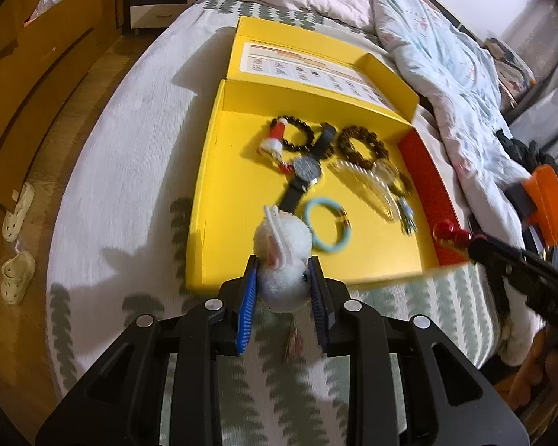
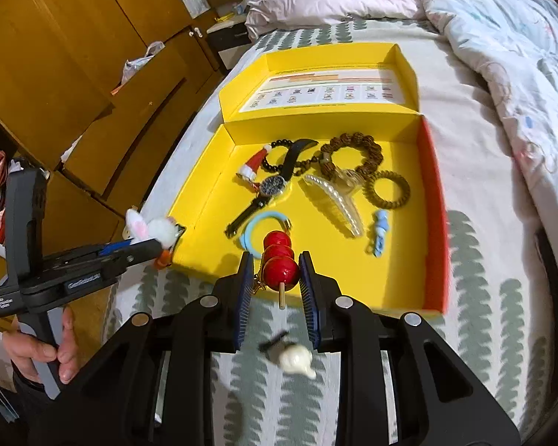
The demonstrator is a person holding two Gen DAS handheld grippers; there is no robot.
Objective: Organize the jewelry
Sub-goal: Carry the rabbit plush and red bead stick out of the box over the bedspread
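Bedroom, wooden wardrobes along the side, rumpled duvet (image 1: 446, 67) up top, and a leaf-print bedspread (image 2: 502, 260) with an open yellow box (image 2: 212, 193) sitting on it. Already in the box: watch (image 2: 273, 186), brown bead bracelet (image 2: 353, 148), clear hair claw (image 2: 334, 200), light-blue ring (image 2: 258, 232), plus a few more bits.

Left gripper (image 1: 284, 278) pinching a white fluffy bunny pom-pom (image 1: 282, 260), hanging just past the box's near edge. Right gripper (image 2: 273, 271) clamped on a red bead skewer charm (image 2: 279, 260), also over the near edge, with a small white trinket (image 2: 295, 358) dangling below.

Probably the carry-and-drop step. Best bet: bring each piece over a bare yellow patch, well apart from the watch strap, go low before letting go, and mind the dangling bit so nothing snags on the box wall.
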